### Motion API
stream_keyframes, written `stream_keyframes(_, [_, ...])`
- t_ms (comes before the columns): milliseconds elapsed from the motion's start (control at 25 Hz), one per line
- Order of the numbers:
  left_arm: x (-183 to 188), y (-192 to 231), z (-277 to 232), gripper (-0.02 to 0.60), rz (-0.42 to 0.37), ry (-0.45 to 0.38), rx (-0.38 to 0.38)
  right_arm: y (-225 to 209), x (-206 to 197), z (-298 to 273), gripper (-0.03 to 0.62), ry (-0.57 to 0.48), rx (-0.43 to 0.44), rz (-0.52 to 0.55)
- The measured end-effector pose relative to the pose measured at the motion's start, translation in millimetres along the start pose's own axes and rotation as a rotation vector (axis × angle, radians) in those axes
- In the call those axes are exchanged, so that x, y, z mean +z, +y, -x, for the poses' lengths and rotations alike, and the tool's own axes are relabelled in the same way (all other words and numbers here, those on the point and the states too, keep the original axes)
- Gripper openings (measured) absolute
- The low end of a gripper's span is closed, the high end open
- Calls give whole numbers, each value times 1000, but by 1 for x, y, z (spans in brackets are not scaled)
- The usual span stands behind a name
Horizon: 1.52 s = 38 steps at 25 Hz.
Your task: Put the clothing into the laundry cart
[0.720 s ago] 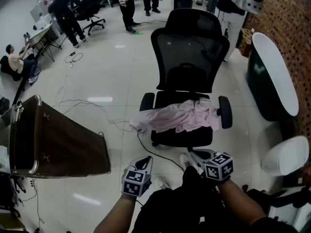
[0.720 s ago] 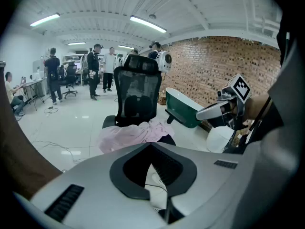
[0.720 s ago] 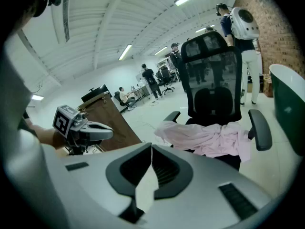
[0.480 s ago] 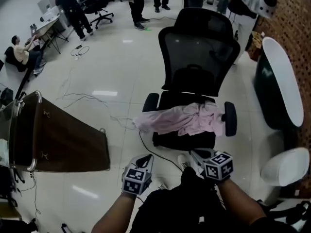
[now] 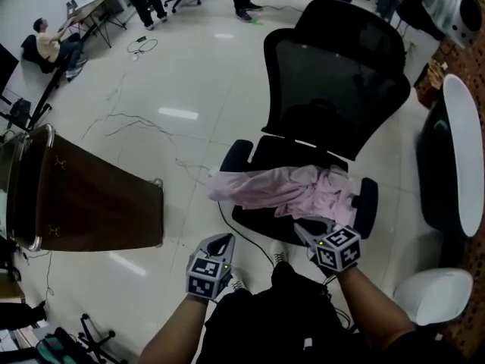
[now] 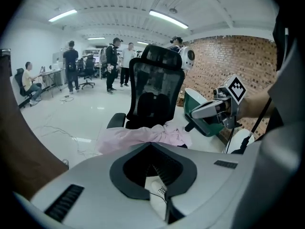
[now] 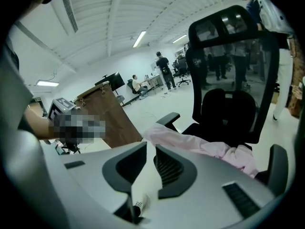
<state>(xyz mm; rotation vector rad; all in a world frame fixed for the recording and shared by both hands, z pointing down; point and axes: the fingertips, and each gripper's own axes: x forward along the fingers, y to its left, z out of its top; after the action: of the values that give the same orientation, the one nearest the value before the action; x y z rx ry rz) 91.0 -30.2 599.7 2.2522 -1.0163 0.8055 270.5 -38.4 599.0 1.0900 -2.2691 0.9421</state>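
The tiled floor (image 5: 189, 74) carries the black office chair (image 5: 333, 82) at centre and the brown laundry cart (image 5: 83, 199) at left, well apart from each other. Thin cables (image 5: 114, 120) lie loose on the floor beyond the cart and toward the chair. The chair seat (image 5: 261, 222) carries the pink clothing (image 5: 280, 188), crumpled across its width. The left end of the clothing overhangs the seat edge near the left armrest (image 5: 235, 154).
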Motion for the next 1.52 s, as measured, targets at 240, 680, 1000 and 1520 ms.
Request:
stream_keyframes(240, [-4, 4, -32, 0, 78, 33, 62, -37, -3, -31, 300, 90, 39, 51])
stream_keyframes(680, [-19, 25, -89, 0, 203, 84, 144, -94, -22, -110, 441, 267, 39, 387])
stream_keyframes(1000, [-44, 43, -133, 0, 264, 124, 182, -141, -39, -178, 466, 340, 11, 457])
stream_keyframes(1520, [-80, 60, -178, 0, 304, 168, 207, -170, -70, -250, 556, 431, 46, 659])
